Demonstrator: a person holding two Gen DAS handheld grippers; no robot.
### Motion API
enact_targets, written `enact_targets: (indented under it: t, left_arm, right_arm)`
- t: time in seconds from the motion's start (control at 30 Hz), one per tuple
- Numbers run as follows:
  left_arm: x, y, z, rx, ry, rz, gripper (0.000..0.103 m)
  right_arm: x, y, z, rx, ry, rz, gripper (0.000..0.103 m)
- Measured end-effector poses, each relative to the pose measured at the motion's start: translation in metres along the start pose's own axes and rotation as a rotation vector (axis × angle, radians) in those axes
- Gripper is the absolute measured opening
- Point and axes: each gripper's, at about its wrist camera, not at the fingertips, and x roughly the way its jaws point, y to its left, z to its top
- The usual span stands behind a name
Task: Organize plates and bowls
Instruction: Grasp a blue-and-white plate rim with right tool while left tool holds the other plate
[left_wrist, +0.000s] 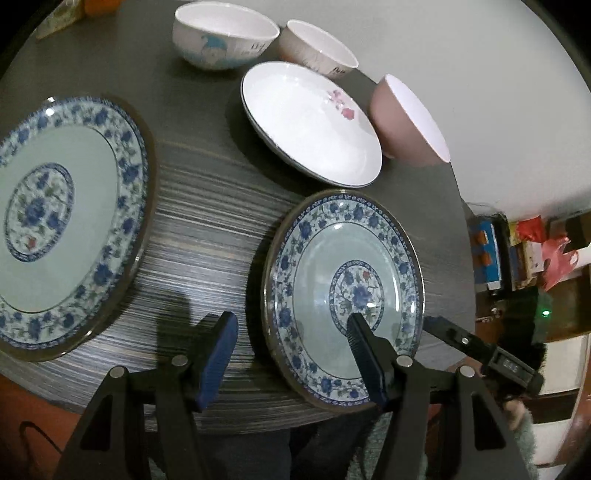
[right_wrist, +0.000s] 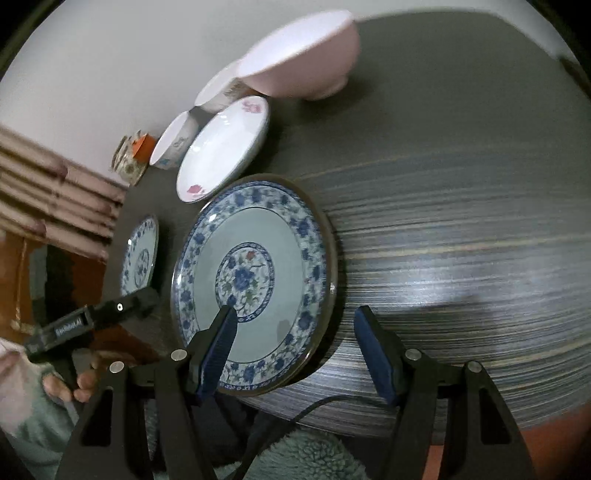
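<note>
Step in hand, as judged: a two-sided lift of the smaller blue-patterned plate (left_wrist: 325, 266), which lay flat on the tabletop (left_wrist: 207, 221) at its near edge, probably for stacking on the larger blue-patterned plate (left_wrist: 66, 221) beside it, well apart.

The left tool (left_wrist: 291, 319) was spread and pinching nothing; one finger hung over the plate's well, the other over bare tabletop, the rim between them. The right tool (right_wrist: 295, 312) was likewise spread and empty, straddling the opposite rim.

Recommended practice: lower each outer finger to the tabletop and slip it under the lip before closing; close both tools together, since a glazed rim is likely to slip from a one-sided pinch; lift level; keep clear of the white flowered plate (left_wrist: 310, 122) just behind.

The left wrist view alone showed the larger plate in full, the two white bowls (left_wrist: 221, 37) at the far edge, and the pink bowl (left_wrist: 402, 122) tilted beside the flowered plate; whether the two touched could not be told. The right wrist view alone showed a hand (right_wrist: 79, 384) on the left tool's handle, a fleecy sleeve and a cable below the tabletop edge; its far end was blurred.
</note>
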Motion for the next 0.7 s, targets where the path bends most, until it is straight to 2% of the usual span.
enact_targets:
  t: [0.2, 0.53, 0.63, 0.7]
  left_arm:
    - [0.007, 0.004, 0.006, -0.042, 0.028, -0.026, 0.061]
    - [0.013, 0.000, 0.013, -0.046, 0.045, -0.032, 0.061]
    - [0.015, 0.000, 0.015, -0.043, 0.053, -0.029, 0.049]
    - [0.018, 0.001, 0.016, -0.044, 0.057, -0.021, 0.046]
  right_arm:
    - [0.013, -0.021, 0.004, 0.090, 0.018, 0.067, 0.051]
    - [0.024, -0.026, 0.013, 0.123, 0.011, 0.153, 0.050]
    - [0.025, -0.026, 0.017, 0.115, 0.012, 0.155, 0.049]
    - [0.026, -0.026, 0.018, 0.110, 0.013, 0.152, 0.047]
